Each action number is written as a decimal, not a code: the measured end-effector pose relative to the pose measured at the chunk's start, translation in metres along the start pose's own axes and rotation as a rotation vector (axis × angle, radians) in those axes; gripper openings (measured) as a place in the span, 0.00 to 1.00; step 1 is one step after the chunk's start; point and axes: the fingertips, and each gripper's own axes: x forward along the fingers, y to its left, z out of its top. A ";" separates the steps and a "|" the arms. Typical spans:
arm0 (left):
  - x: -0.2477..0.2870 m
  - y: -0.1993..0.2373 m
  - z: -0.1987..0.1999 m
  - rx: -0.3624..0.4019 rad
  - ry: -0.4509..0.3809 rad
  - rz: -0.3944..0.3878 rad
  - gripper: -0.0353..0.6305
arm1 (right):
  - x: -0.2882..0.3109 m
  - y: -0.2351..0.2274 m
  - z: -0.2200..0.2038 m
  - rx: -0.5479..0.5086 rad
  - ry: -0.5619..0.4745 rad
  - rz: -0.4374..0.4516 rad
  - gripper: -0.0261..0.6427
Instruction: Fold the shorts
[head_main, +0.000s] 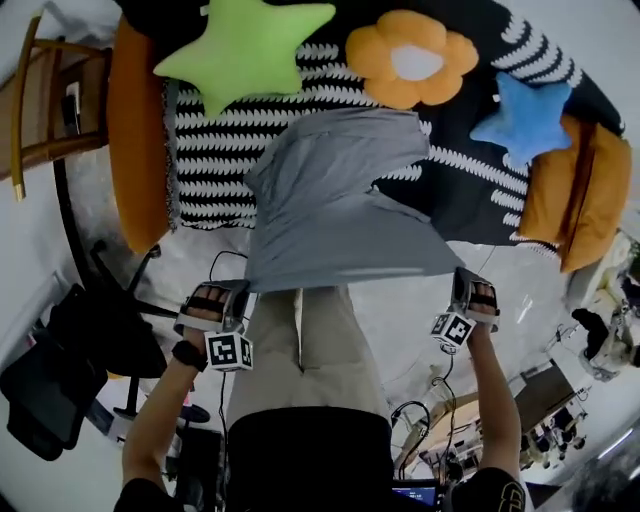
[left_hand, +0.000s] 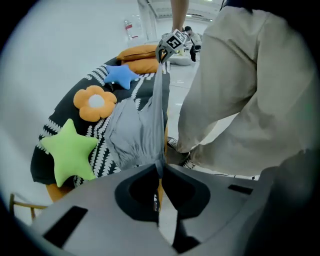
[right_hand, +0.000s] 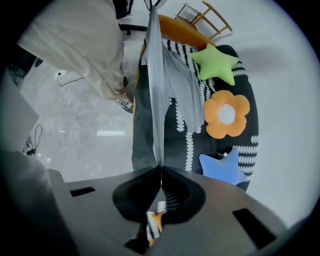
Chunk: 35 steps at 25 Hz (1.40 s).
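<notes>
The grey shorts (head_main: 340, 210) hang stretched between my two grippers, their far part still lying on the black-and-white patterned blanket (head_main: 220, 160). My left gripper (head_main: 243, 292) is shut on the near left corner of the shorts (left_hand: 137, 130), with fabric pinched between the jaws. My right gripper (head_main: 460, 282) is shut on the near right corner, and the shorts' edge (right_hand: 156, 100) runs taut from its jaws toward the other gripper. In the left gripper view the right gripper (left_hand: 165, 52) shows at the far end of that taut edge.
A green star cushion (head_main: 245, 45), an orange flower cushion (head_main: 412, 58) and a blue star cushion (head_main: 525, 115) lie on the blanket beyond the shorts. Orange bolsters (head_main: 135, 140) flank it. A wooden chair (head_main: 45, 100) stands at left, a black office chair (head_main: 60, 370) near my legs (head_main: 305, 350).
</notes>
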 end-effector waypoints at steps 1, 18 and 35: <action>-0.002 -0.009 -0.001 -0.014 -0.004 0.001 0.10 | -0.001 0.002 0.001 -0.022 -0.002 0.001 0.07; 0.023 -0.051 0.010 -0.471 -0.064 -0.018 0.10 | 0.029 -0.049 -0.001 0.056 0.022 0.003 0.07; 0.152 0.176 -0.111 -0.719 0.262 0.234 0.34 | 0.249 -0.304 0.188 0.160 -0.040 0.044 0.69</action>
